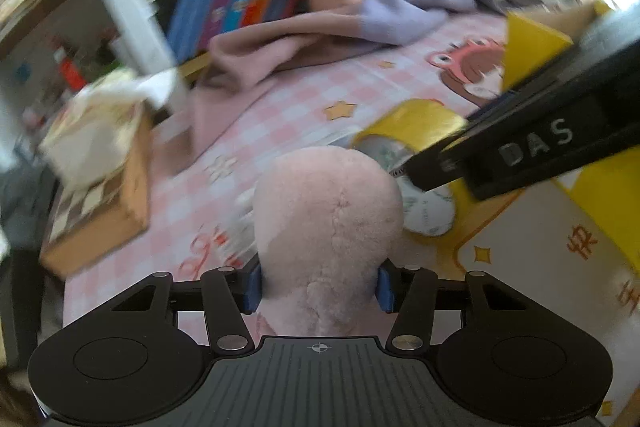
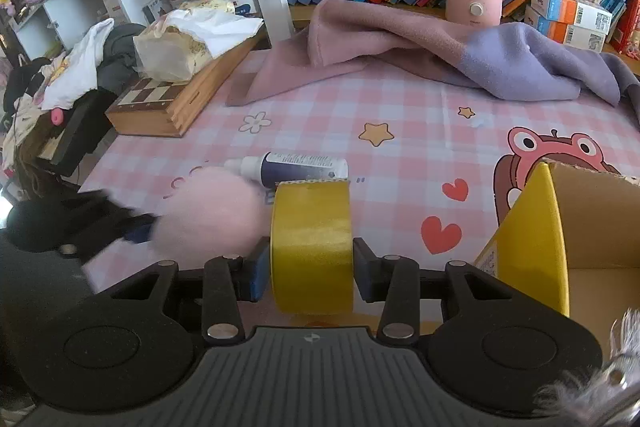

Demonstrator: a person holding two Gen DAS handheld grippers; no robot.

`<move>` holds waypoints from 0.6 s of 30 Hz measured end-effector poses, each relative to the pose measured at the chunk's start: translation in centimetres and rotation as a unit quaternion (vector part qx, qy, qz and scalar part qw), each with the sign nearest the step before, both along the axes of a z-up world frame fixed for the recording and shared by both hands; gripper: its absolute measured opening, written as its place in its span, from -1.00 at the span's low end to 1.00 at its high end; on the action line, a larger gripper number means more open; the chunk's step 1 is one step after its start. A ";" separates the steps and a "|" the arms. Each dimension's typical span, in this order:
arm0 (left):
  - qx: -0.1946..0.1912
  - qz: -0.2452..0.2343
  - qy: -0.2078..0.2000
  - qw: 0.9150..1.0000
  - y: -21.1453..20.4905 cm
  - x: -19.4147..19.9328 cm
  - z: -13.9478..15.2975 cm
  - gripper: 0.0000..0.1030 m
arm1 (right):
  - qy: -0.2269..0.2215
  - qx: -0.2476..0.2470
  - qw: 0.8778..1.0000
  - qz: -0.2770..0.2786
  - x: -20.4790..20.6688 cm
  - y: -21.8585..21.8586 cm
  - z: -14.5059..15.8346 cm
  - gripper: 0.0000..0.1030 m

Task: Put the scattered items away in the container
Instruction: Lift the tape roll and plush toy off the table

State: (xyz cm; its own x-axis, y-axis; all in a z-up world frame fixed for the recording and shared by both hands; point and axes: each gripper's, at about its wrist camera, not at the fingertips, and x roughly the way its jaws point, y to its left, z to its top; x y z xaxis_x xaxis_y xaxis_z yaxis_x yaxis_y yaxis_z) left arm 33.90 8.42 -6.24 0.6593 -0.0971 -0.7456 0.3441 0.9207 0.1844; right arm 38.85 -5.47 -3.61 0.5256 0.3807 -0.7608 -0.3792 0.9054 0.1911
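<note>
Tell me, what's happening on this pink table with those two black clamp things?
A person is tidying with two hand-held grippers. The left gripper is clamped on a fluffy pink plush toy. The right gripper grips a roll of yellow tape, close to the yellow cardboard box. A small dark bottle lies on the checked tablecloth.
</note>
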 end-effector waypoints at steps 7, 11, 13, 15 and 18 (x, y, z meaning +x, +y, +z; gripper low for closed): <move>-0.104 0.080 0.006 0.991 3.3 -3.2 2.7 -0.01 | -0.006 0.002 1.000 0.014 -1.4 -0.3 1.1 -0.24; -0.138 0.104 0.003 0.985 4.0 -5.2 3.7 -0.01 | 0.002 -0.003 1.000 0.026 -2.9 -0.4 1.5 -0.24; -0.154 0.114 0.004 0.981 4.3 -6.1 4.0 -0.01 | 0.006 -0.015 0.999 0.031 -3.5 -0.3 1.2 -0.24; -0.164 0.123 0.005 0.979 4.4 -7.0 4.1 -0.01 | 0.012 -0.023 0.999 0.031 -4.0 -0.2 0.7 -0.24; -0.172 0.135 0.007 0.976 4.6 -8.2 4.3 -0.01 | -0.006 -0.041 0.998 0.039 -4.6 0.5 0.6 -0.24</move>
